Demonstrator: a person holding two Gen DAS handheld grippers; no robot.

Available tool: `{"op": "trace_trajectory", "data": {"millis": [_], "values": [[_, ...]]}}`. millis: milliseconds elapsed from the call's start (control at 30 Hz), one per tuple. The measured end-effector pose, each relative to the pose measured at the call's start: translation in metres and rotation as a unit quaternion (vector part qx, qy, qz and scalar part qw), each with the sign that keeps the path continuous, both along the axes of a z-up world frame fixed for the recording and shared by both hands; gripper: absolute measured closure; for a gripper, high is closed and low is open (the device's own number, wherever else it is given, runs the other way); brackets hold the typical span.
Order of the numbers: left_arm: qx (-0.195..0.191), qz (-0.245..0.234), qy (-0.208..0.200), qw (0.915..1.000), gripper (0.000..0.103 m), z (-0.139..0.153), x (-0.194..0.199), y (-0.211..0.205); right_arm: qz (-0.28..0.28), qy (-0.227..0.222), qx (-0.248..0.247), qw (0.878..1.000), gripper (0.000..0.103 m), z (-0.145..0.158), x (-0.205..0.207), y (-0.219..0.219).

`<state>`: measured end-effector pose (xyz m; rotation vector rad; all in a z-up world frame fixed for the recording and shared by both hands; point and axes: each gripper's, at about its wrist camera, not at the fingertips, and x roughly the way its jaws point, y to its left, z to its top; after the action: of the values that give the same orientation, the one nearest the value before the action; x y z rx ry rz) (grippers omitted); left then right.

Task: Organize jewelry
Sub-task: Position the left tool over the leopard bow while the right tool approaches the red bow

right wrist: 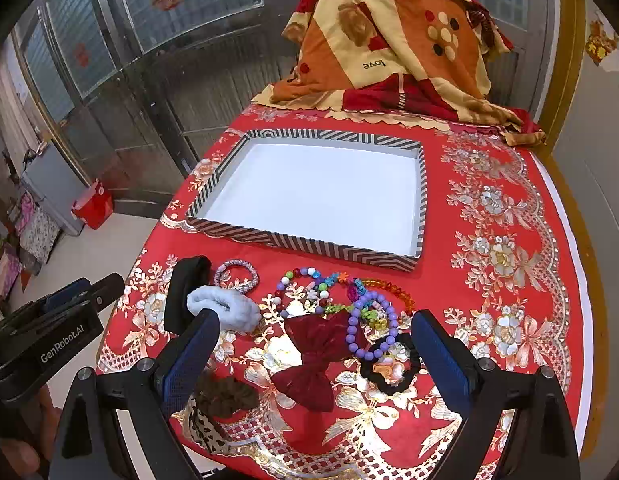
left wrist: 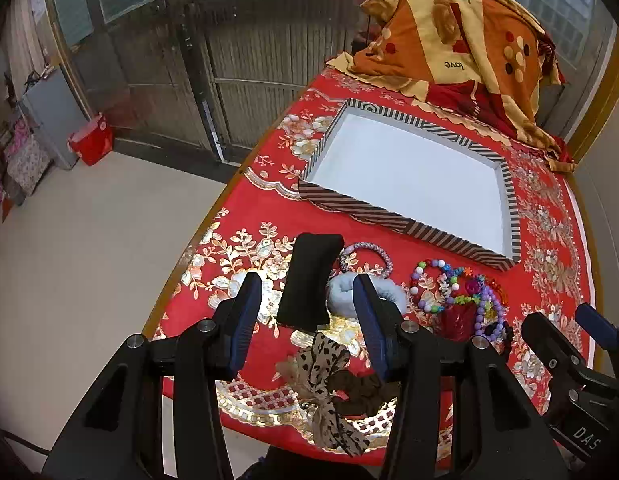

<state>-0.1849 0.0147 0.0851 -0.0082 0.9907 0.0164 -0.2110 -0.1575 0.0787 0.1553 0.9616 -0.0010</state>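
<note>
1. Striped tray [right wrist: 297,242]: shallow rectangular box, black-and-white chevron rim, plain white floor. It sits mid-frame in the right wrist view and right of centre in the left wrist view [left wrist: 405,230]. Nothing lies inside it.
2. Jewelry heap, all outside the tray, just below its near rim:
   - multicoloured bead bracelets [right wrist: 329,284], several overlapping, also seen at centre right of the left wrist view [left wrist: 453,284];
   - purple bead bracelet [right wrist: 373,326], resting partly on the dark red bow [right wrist: 315,354];
   - pink-and-white braided bracelet [right wrist: 236,275], at the left of the heap, beside the black cushion;
   - black scrunchie [right wrist: 391,372], lower right of the heap;
   - pale blue fluffy scrunchie [right wrist: 225,306], touching the black cushion;
   - black cushion [left wrist: 307,280], an oblong padded piece, centre of the left wrist view;
   - brown scrunchie [right wrist: 227,396] and leopard-print bow [left wrist: 327,384], near the table's front edge.
3. Left gripper [left wrist: 309,320]: fingers apart, holding nothing, hovering over the black cushion and pale blue scrunchie at lower centre of its own view.
4. Right gripper [right wrist: 315,360]: fingers wide apart, holding nothing, framing the dark red bow at lower centre of its view.
5. Table [right wrist: 509,208]: covered by a red cloth with gold and white floral print.
6. Folded quilt [right wrist: 393,44]: orange, cream and red, printed "love", at the top of the frame beyond the tray.
7. Red bag [right wrist: 94,205]: on the floor, left edge of the frame.
</note>
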Motion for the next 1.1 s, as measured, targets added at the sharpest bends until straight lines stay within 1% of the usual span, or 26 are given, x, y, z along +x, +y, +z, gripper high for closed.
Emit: {"op": "trace_trajectory", "data": {"millis": [400,1100], "values": [[0.001,-0.001,0.003,1.0000,0.056,-0.002,-0.002,-0.003,0.002,0.004,-0.002,1.000,0.008,-0.002,-0.001,0.001],[0.012,-0.001,0.018,0.9998,0.056,-0.010,0.001,-0.008,0.005,0.024,0.000,1.000,0.008,-0.014,0.003,-0.006]]}}
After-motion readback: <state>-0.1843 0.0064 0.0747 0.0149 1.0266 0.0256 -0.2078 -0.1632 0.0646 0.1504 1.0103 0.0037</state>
